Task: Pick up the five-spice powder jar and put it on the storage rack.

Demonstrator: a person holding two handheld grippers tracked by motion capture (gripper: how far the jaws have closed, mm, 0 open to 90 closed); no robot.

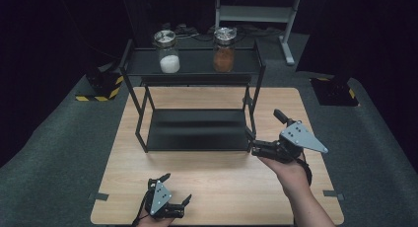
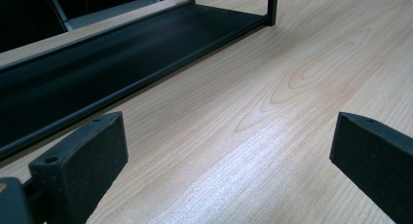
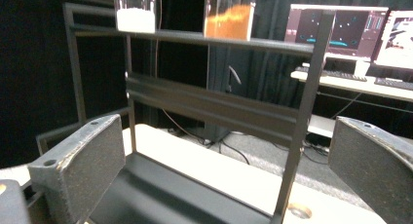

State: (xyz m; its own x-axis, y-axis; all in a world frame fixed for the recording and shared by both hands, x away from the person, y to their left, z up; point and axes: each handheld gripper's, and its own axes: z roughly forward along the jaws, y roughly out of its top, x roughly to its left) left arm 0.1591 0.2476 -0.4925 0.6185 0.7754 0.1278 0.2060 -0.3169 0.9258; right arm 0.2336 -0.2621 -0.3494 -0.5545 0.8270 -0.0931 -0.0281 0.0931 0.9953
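A black two-tier rack point(image 1: 197, 131) stands at the back middle of the wooden table point(image 1: 222, 182). Its top shelf carries a jar of white powder point(image 1: 169, 53) and a jar of orange-brown powder point(image 1: 224, 51), both with metal lids. My right gripper point(image 1: 265, 132) hovers open by the rack's front right post, holding nothing. In the right gripper view that post point(image 3: 304, 117) rises between the open jaws, with the white jar point(image 3: 136, 12) and the orange jar point(image 3: 229, 14) above. My left gripper point(image 1: 176, 187) rests open near the table's front edge, over bare wood point(image 2: 253, 117).
The rack's lower shelf point(image 2: 73, 83) is bare and lies ahead and to the left of my left gripper. Computer monitors point(image 3: 336, 31) and a desk stand behind the rack. Dark carpet surrounds the table, with a metal frame point(image 1: 256, 12) at the back.
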